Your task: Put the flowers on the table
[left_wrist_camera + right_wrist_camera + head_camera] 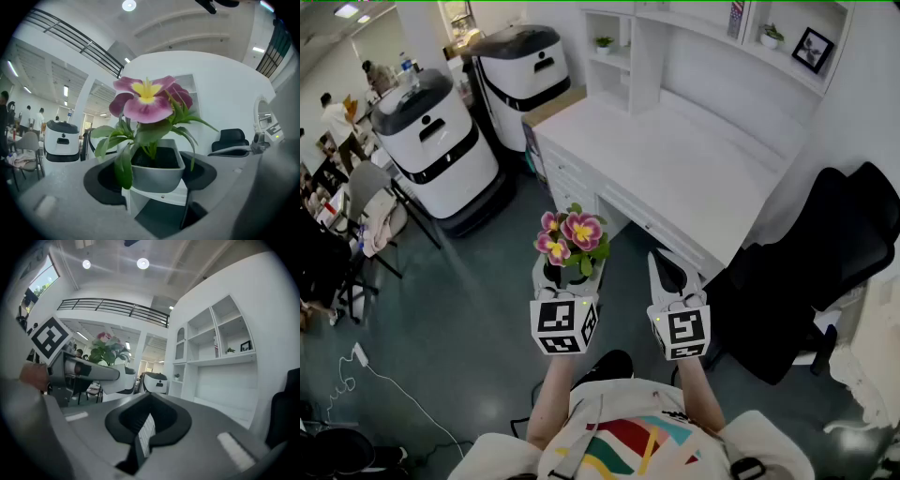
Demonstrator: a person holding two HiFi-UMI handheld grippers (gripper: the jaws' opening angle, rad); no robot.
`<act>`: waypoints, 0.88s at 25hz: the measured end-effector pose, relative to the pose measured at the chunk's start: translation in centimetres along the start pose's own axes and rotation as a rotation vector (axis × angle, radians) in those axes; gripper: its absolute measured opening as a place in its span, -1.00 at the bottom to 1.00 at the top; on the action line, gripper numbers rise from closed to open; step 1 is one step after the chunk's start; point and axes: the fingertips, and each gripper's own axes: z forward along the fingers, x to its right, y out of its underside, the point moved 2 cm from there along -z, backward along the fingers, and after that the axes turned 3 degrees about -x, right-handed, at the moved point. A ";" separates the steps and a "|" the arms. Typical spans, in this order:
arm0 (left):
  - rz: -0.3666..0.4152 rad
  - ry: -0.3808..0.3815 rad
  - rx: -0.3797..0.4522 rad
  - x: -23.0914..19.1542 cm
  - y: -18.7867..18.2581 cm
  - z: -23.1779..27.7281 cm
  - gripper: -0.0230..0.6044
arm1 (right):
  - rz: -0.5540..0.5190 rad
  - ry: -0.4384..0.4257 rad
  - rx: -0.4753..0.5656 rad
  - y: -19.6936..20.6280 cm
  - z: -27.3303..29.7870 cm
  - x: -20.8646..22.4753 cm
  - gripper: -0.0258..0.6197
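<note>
The left gripper (566,277) pinches the flower pot (157,172), up in the air near the table (703,169). The right gripper (668,269) has its jaws pressed together, empty. Next, the pot likely needs carrying over the table.

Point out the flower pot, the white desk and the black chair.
flower pot (157,174), left gripper view, front wall of the grey pot.
white desk (694,164), head view, bare desktop.
black chair (797,272), head view, its black upholstery.

Shelves (614,58) above the white desk (694,169) bear potted plants (604,42).
</note>
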 end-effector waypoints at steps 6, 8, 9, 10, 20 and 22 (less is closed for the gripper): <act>-0.003 -0.018 0.023 -1.2 -0.1 -0.6 0.16 | -0.014 -0.017 -0.008 0.5 0.0 -1.0 -0.92; -0.023 -0.024 0.022 -1.6 0.0 -0.7 0.16 | -0.012 -0.017 -0.017 0.8 -0.2 -1.0 -0.92; -0.029 -0.024 0.017 -1.6 0.1 -0.6 0.16 | -0.008 -0.018 -0.019 0.9 -0.3 -0.9 -0.92; -0.033 -0.022 0.012 -1.6 0.2 -0.6 0.16 | 0.000 -0.018 -0.017 0.9 -0.3 -0.9 -0.92; -0.036 -0.068 -0.028 -3.1 1.6 -2.4 0.16 | 0.071 -0.062 -0.041 2.7 0.3 -3.3 -0.92; -0.043 -0.081 -0.030 -3.9 1.9 -2.3 0.16 | 0.057 -0.061 -0.058 3.0 0.8 -3.4 -0.92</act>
